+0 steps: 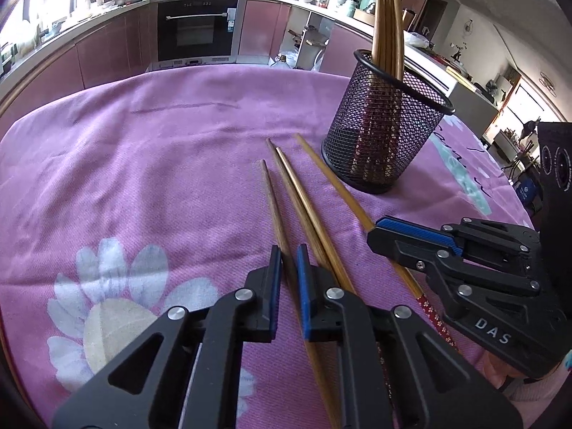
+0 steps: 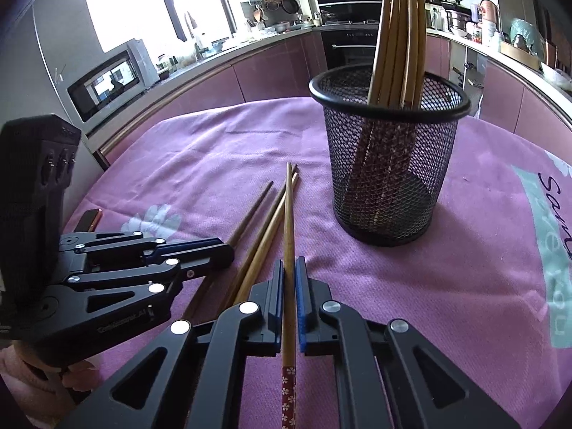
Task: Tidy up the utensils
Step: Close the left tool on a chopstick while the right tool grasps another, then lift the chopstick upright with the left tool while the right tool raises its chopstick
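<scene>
— So, where are the chopsticks at this point?

— Four lie loose on the purple tablecloth [image 1: 161, 150], fanned out with their tips toward the black mesh holder [image 1: 386, 125]. The right gripper [image 2: 289, 296] has its pads pinched on the rightmost chopstick [image 2: 288, 236], just ahead of its red flowered handle. The left gripper [image 1: 286, 286] is clamped on a darker chopstick [image 1: 282, 211] beside the others.

— Why grab there, so far back?

— My guess is that a grip near the handle end leaves the long front free to swing up and drop into the holder.

— And the holder?

— Upright, just beyond the tips, with a bundle of bamboo chopsticks [image 2: 400, 35] already standing in it, leaning against the rim. That reads as the destination.

— Both hands at once?

— Side by side, nearly touching, each on its own stick. The two loose ones between them [image 1: 307, 207] lie close, so lifting could nudge them.
</scene>
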`<state>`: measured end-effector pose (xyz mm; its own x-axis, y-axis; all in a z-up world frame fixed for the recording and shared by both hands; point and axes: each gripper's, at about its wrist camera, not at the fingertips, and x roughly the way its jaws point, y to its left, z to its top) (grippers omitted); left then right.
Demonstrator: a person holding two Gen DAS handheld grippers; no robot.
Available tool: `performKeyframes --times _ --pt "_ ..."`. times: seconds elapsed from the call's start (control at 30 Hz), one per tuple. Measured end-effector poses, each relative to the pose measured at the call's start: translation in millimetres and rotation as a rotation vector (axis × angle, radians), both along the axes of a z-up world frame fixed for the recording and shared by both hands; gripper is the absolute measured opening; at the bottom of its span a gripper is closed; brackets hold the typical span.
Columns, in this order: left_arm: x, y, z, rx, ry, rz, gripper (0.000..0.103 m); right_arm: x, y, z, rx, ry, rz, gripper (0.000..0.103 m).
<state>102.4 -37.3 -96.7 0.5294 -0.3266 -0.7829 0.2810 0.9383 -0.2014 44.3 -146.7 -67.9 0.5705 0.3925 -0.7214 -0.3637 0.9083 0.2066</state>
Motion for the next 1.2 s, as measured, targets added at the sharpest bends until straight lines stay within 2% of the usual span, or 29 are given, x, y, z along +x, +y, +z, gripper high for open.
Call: performKeyframes --times 0.5,1.2 --pt "-12 6 27 -0.052 -0.053 -0.024 0.008 -9 -14 20 0.094 -0.03 0.024 0.005" --pt "-24 9 75 -0.15 -0.149 -0.076 0.007 -13 -39 52 0.169 -0.116 -0.004 0.005"
